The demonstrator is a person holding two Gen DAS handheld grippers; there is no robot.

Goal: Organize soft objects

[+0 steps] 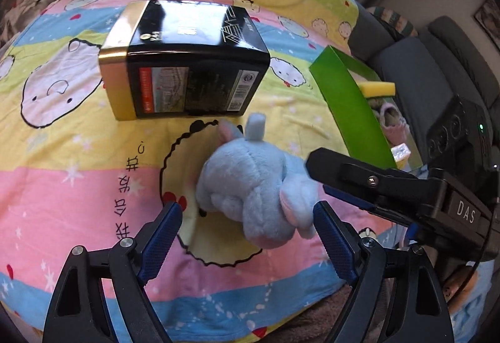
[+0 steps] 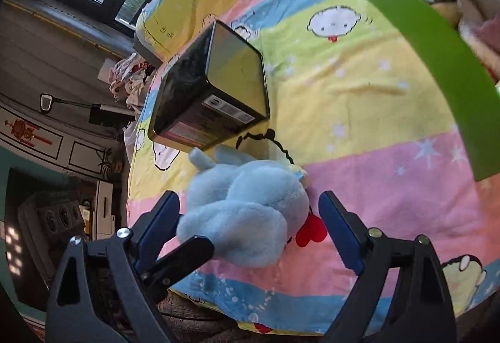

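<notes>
Closest in, both grippers hang over a pale blue plush toy (image 1: pixel 253 186) that lies on a bed under a cartoon-printed sheet (image 1: pixel 78 174) striped pink, yellow, blue and green. The left gripper (image 1: pixel 248 236) has its jaws spread wide; the blue pads stand to either side of the toy's lower end, the right-hand pad just beside the fur, and whether it touches I cannot tell. The right gripper (image 2: pixel 250 227) also has its jaws wide apart, straddling the toy from the other side, with one pad close against the fur and the other clear of it over the pink stripe. Neither pair presses on the plush. In the left wrist view a finger of the right gripper reaches in from the right edge, its tip beside the toy's rounded end.

The toy lies on its side, its short ears pointing away toward a black tin with gold trim (image 1: pixel 184 62) that lies just beyond it on the sheet, near the ears.

Further right stands a green box (image 1: pixel 353 105), open at the top. Inside it show a yellow sponge (image 1: pixel 376 89) and a pinkish soft item (image 1: pixel 392 121). Beyond the bed are dark window frames and grey furniture.
</notes>
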